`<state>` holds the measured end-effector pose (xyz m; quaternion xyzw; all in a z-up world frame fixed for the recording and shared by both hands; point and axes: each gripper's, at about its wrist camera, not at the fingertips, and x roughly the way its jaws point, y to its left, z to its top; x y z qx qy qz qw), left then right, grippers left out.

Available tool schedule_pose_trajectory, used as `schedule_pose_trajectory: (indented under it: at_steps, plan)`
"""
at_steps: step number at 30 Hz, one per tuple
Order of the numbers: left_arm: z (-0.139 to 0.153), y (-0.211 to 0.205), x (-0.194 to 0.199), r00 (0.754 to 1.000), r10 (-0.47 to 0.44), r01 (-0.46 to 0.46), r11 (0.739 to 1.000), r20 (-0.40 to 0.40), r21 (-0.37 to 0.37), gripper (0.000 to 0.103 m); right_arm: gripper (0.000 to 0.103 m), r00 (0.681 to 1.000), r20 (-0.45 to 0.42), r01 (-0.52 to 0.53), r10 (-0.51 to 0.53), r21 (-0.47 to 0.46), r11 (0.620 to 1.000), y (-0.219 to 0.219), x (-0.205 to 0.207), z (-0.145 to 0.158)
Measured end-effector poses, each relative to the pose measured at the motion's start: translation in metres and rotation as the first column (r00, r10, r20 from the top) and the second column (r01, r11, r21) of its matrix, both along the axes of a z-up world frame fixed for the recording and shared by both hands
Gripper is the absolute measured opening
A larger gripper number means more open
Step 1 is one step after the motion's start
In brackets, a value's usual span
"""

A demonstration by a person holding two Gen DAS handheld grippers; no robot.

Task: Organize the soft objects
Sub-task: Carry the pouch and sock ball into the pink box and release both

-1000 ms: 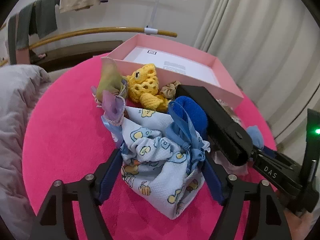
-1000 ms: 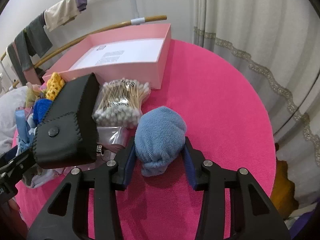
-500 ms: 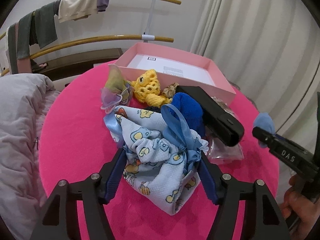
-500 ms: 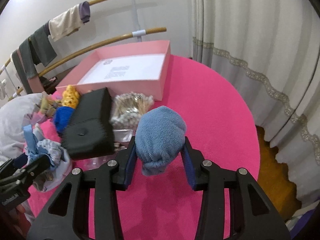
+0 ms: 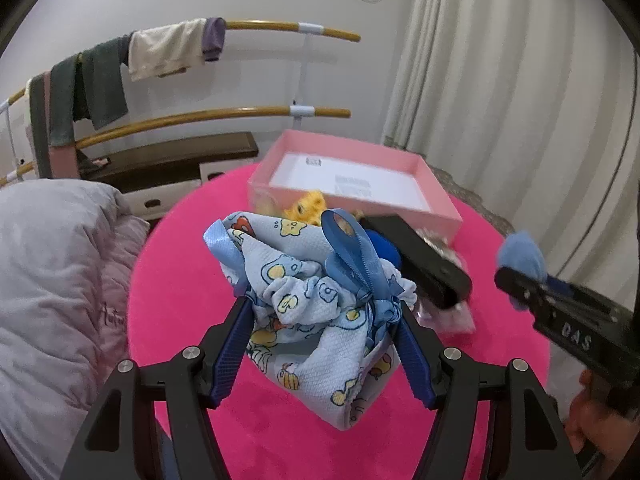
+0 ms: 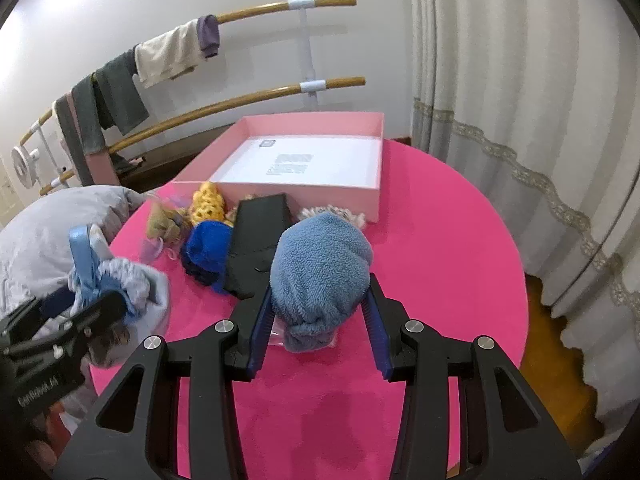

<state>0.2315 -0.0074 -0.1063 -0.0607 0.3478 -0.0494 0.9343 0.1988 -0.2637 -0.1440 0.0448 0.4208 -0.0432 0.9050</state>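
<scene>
Curtains [image 6: 520,100] flank both views; only right wrist shows yellow crochet [image 6: 206,206] unobstructed.

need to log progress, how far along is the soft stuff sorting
Nothing is put away yet: the pink box holds only a printed sheet. In hand: the left tongs grip the printed drawstring pouch, the right tongs grip the blue fleece bundle, both lifted off the table. Left: the yellow crochet piece and dark blue ball beside the box.
</scene>
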Motion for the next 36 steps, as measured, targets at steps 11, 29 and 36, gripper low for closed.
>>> schedule_pose_trajectory:
  at_steps: [11, 29, 36]
  plan:
    - [0.047, 0.002, 0.063, 0.997, 0.025, -0.029, 0.998, 0.071, 0.051, 0.065, 0.04, 0.996, 0.059, -0.063, 0.062, 0.02, 0.998, 0.001, 0.055, 0.034]
    - [0.039, -0.033, 0.298, 0.999, -0.029, 0.029, 0.998, -0.015, 0.059, 0.065, 0.04, 0.997, -0.045, -0.067, 0.07, 0.072, 0.995, -0.043, 0.243, 0.012]
    - [0.017, -0.05, 0.379, 0.996, -0.04, 0.047, 0.995, -0.083, 0.085, 0.065, 0.04, 0.991, -0.126, -0.037, 0.049, 0.091, 0.995, -0.059, 0.282, -0.024]
